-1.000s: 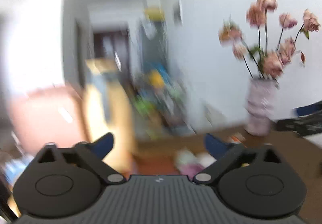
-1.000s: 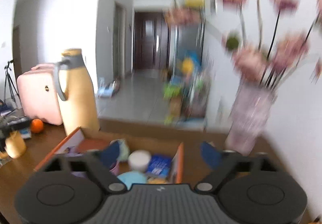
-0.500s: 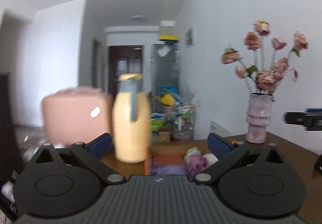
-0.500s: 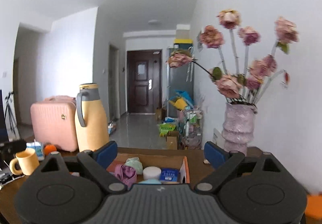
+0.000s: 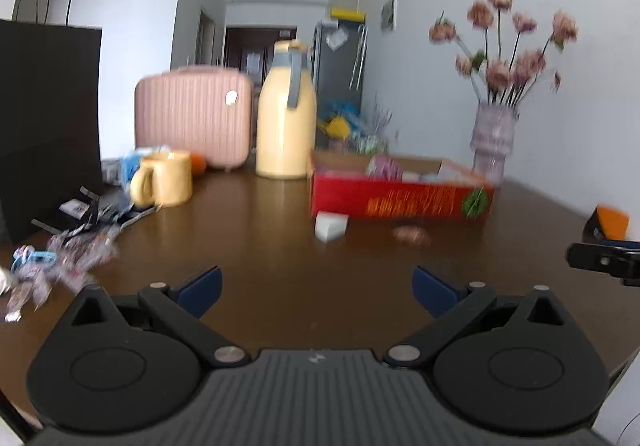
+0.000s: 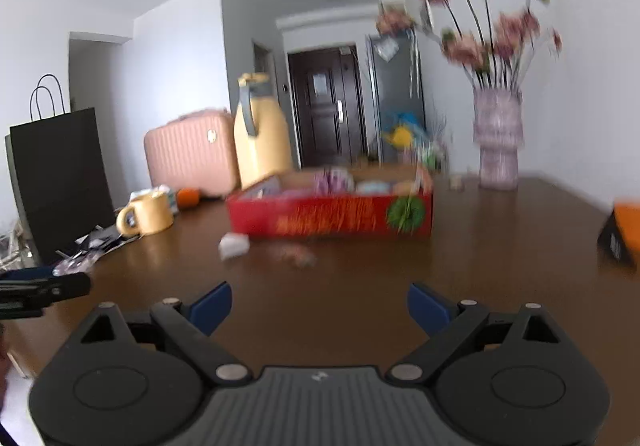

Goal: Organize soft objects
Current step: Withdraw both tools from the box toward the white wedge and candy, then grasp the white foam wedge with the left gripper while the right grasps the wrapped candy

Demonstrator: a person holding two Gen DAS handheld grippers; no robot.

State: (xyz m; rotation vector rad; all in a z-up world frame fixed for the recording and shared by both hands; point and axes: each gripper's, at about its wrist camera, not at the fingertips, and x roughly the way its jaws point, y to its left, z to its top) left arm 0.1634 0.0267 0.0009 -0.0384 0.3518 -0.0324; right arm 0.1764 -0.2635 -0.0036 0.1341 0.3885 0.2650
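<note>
The left gripper (image 5: 316,288) and right gripper (image 6: 319,305) both hover low over the brown table (image 5: 260,230), jaws spread wide and holding nothing. Ahead sits a red cardboard box (image 5: 400,199) with blurred soft items inside. Just in front of it on the table lie a white sponge block (image 5: 330,226) and a small pinkish soft object (image 5: 412,234), well apart from both grippers.
</note>
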